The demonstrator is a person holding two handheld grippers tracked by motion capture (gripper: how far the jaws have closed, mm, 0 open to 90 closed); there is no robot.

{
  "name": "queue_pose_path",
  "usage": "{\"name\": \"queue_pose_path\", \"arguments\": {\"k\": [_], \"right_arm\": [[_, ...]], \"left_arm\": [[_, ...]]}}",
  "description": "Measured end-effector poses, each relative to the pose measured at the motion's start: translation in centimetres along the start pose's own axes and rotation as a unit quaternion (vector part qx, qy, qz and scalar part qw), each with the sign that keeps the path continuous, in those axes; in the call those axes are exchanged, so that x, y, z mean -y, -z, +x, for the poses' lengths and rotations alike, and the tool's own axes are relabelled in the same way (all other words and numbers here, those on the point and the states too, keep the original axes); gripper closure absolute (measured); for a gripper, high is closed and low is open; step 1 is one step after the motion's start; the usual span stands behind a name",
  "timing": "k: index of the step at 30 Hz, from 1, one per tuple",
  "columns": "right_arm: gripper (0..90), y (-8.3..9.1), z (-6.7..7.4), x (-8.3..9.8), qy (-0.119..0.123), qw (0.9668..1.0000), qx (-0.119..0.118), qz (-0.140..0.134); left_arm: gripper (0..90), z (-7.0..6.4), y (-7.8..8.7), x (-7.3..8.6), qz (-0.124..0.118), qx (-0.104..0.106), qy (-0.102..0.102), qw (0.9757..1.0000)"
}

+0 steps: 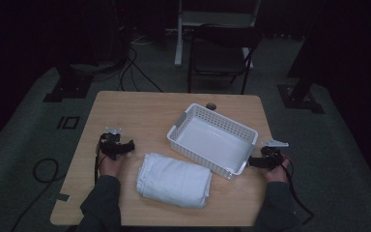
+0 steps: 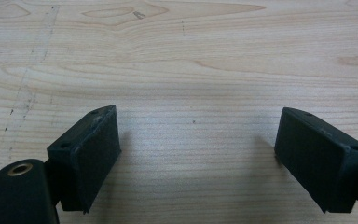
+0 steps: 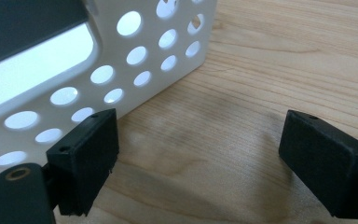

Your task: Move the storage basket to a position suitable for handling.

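Note:
A folded white towel (image 1: pixel 174 180) lies near the front edge of the wooden table (image 1: pixel 140 108), between my two hands. Behind it and to the right stands an empty white perforated basket (image 1: pixel 212 139), set at an angle. My left gripper (image 1: pixel 125 146) rests at the table's left side, open, with bare wood (image 2: pixel 191 84) between its jaws. At the table's right side my right gripper (image 1: pixel 251 163) is open too, close beside the basket's near right corner; the basket wall (image 3: pixel 121 70) with its round holes stands just beyond the left jaw.
A dark chair (image 1: pixel 222 53) and a white stand (image 1: pixel 181 29) are on the floor behind the table. Cables (image 1: pixel 135 67) trail across the floor at the back left. A small round hole (image 1: pixel 211 106) sits near the table's far edge.

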State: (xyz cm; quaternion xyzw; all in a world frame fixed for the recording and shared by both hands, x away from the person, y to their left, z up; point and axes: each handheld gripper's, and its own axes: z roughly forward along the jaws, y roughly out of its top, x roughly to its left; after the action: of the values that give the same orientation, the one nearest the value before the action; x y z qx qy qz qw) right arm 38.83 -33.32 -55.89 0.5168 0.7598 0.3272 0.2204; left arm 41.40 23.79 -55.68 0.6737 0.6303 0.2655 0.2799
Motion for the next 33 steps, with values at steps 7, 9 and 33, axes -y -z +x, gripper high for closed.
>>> {"name": "queue_pose_path", "arguments": {"k": [7,9,33], "right_arm": [[12.3,0.0,0.1,0.0,-0.005,1.0,0.005,-0.001],[12.7,0.1,0.2,0.0,-0.003,1.0,0.003,0.002],[28.0,5.4,-0.2,-1.9,-0.085,0.9916,0.067,-0.071]], "left_arm": [[13.8,0.1,0.2,0.2,0.0,0.004,-0.005,1.0],[13.8,0.1,0.2,0.2,0.0,0.004,-0.004,1.0],[13.8,0.2,0.2,0.2,0.0,0.003,-0.004,1.0]]}}
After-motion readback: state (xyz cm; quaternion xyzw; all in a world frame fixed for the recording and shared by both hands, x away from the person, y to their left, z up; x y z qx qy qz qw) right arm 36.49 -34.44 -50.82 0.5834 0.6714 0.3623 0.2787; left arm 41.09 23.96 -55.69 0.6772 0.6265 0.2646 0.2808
